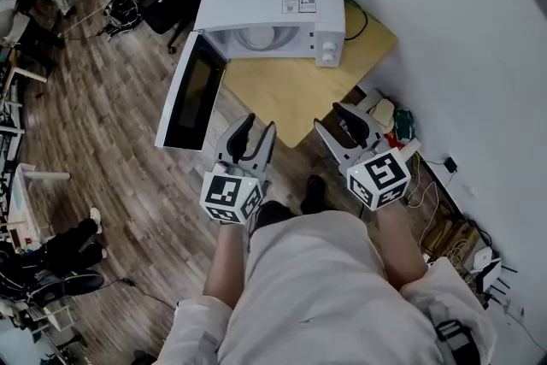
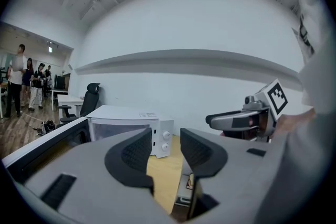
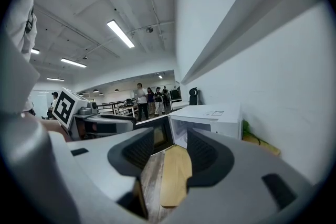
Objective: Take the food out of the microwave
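- A white box-shaped microwave (image 1: 269,0) sits top centre on a pale wooden table (image 1: 282,94), its dark-windowed door (image 1: 192,90) swung open leftward.
- Inside it shows a pale round dish (image 1: 256,37); the food on it is indistinct.
- At lower centre, the left gripper (image 1: 259,126) and right gripper (image 1: 332,119) both gape, holding nothing.
- The dish is likely rigid, slick and breakable, so grip it by opposite rims and keep it level.

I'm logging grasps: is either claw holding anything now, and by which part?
Nothing is held. The left claw and the right claw both stand open and empty, short of the white box-shaped microwave oven with its door open.
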A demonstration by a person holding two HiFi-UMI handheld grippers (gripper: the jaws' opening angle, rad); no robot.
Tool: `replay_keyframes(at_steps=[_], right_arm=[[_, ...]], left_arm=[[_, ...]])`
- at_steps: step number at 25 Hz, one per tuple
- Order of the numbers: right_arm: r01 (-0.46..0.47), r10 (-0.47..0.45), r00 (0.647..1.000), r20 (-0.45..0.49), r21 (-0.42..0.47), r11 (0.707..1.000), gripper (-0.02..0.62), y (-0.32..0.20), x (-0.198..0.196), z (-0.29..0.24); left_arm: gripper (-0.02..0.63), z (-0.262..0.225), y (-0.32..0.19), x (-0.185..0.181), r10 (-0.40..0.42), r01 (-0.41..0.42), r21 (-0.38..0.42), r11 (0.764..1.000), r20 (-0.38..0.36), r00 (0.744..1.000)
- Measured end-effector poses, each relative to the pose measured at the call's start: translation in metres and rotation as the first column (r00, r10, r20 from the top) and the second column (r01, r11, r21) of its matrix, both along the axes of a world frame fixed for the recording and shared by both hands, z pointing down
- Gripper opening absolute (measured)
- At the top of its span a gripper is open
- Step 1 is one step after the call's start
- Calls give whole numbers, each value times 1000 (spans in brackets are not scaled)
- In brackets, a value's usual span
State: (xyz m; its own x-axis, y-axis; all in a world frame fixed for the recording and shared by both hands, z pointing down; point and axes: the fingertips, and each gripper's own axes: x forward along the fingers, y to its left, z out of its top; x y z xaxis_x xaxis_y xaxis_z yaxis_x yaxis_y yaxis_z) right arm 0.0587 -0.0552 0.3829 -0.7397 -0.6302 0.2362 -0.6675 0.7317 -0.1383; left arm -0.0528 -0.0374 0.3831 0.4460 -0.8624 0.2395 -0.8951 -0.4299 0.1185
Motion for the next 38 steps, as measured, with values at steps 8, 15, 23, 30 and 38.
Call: replay_keyframes(at_steps=[8,15,23,30,38], right_arm=[[32,-32,999,4,-31,999,181,-14,-1,11],[21,-21,1000,4,-51,998,186,-24,-2,18],[-13,13,1000,-11,-70,997,187,-42,-15,22],[-41,37,998,-44,-72,997,189,-62,-35,25],[-85,79,994,-70,-88,992,189,-86,-53,34]], left_arm=[[167,16,-15,4,-19,21,-34,999,45,999],[178,26,-36,-5,-47,49,-24,999,86,995],[181,44,-78,-19,-9,13,-20,1000,175,985],[181,66,-119,-29,51,-44,-33,998,221,974],[183,97,-162,-44,108,-93,-71,993,249,962]])
